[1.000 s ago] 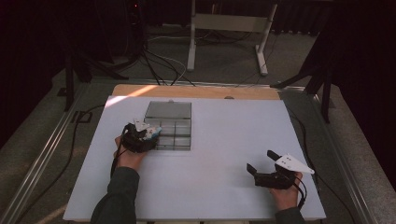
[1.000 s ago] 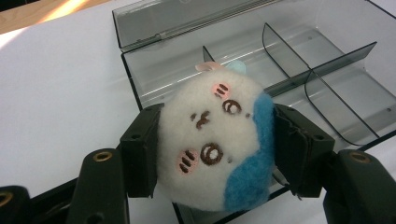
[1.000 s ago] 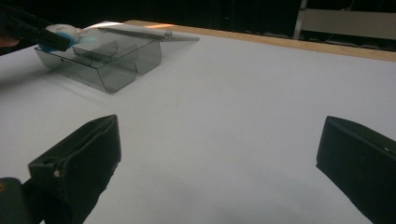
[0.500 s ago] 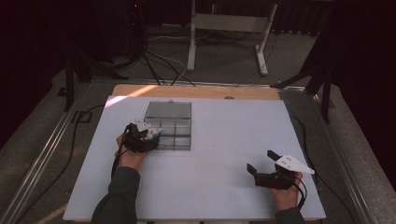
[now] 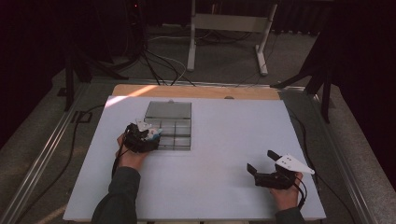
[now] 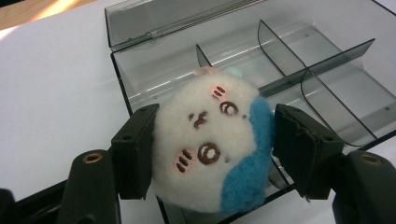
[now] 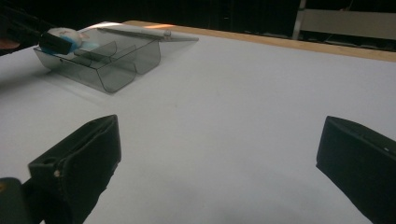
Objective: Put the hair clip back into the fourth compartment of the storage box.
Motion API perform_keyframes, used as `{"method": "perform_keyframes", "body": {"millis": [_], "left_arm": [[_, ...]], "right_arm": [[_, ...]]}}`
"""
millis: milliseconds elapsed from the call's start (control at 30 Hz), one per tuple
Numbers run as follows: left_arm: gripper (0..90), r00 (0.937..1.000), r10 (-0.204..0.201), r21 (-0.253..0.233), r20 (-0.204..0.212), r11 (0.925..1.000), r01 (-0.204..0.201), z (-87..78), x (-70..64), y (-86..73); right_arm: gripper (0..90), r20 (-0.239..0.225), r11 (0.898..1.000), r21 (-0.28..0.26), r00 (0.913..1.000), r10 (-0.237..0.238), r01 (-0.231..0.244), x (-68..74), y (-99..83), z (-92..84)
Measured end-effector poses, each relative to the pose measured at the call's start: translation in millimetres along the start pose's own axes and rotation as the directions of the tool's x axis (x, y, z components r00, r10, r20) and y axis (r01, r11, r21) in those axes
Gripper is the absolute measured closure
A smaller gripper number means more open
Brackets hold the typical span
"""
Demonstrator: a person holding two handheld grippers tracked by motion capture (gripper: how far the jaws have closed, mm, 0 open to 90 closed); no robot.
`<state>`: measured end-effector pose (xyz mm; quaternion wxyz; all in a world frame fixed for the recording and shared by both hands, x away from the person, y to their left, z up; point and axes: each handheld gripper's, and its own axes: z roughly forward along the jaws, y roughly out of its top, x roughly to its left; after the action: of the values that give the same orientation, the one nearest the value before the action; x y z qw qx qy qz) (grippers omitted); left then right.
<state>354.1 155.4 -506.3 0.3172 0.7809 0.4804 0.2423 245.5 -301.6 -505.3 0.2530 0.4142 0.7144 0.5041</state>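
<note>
One white table [image 5: 219,140], dark room; left gripper [image 6: 212,140] clamps plush toy [image 6: 212,149], right gripper [image 7: 219,154] agape.

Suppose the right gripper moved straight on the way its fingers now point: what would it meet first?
Probably nothing near. The open right gripper looks along bare white table. The smoky divided box lies left of that line, so the way looks free to the far wooden edge, though depth is uncertain.

One round plush toy [image 6: 212,147], white with a blue patch, and one smoke-grey clear divided box [image 5: 175,131] sit on one white table [image 5: 224,154]. Two handheld grippers, left [image 6: 215,149] and right [image 5: 262,161].
</note>
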Motion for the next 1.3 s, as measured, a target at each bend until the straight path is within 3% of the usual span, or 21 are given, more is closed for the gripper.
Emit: {"method": "perform_keyframes", "body": {"millis": [167, 333, 533, 700, 967, 1300], "left_arm": [[33.8, 1.0000, -0.001, -0.006, -0.005, 1.0000, 0.001, -0.1, -0.2, 0.2], [23.5, 0.9995, -0.015, -0.010, -0.027, 0.9998, 0.015, -0.7, 0.4, 0.7], [17.1, 0.9991, -0.030, -0.014, -0.029, 0.9995, 0.029, -1.1, 1.8, 0.4], [14.5, 0.9991, -0.037, -0.028, -0.019, 0.9989, 0.037, -2.6, 2.5, 0.4], [2.8, 0.9978, -0.064, -0.045, -0.014, 0.9970, 0.064, -6.2, 6.0, 0.1], [0.7, 0.9962, -0.084, -0.078, 0.023, 0.9933, 0.086, -15.0, 10.4, -0.5]], "right_arm": [[0.0, -0.001, 1.000, 0.001, 1.0000, -0.002, 0.002, 0.0, 0.0, 0.1], [0.0, -0.001, 1.000, 0.000, 1.0000, -0.002, 0.002, -0.1, 0.0, 0.1], [0.0, -0.001, 1.000, 0.001, 1.0000, -0.001, 0.001, 0.0, 0.0, 0.2], [0.0, -0.001, 1.000, 0.002, 1.0000, -0.001, 0.001, 0.0, -0.1, 0.3], [0.0, -0.002, 1.000, 0.001, 1.0000, 0.000, 0.000, 0.0, -0.1, 0.1], [0.0, -0.004, 1.000, 0.003, 1.0000, 0.001, -0.001, 0.5, -0.2, 0.9]]}}
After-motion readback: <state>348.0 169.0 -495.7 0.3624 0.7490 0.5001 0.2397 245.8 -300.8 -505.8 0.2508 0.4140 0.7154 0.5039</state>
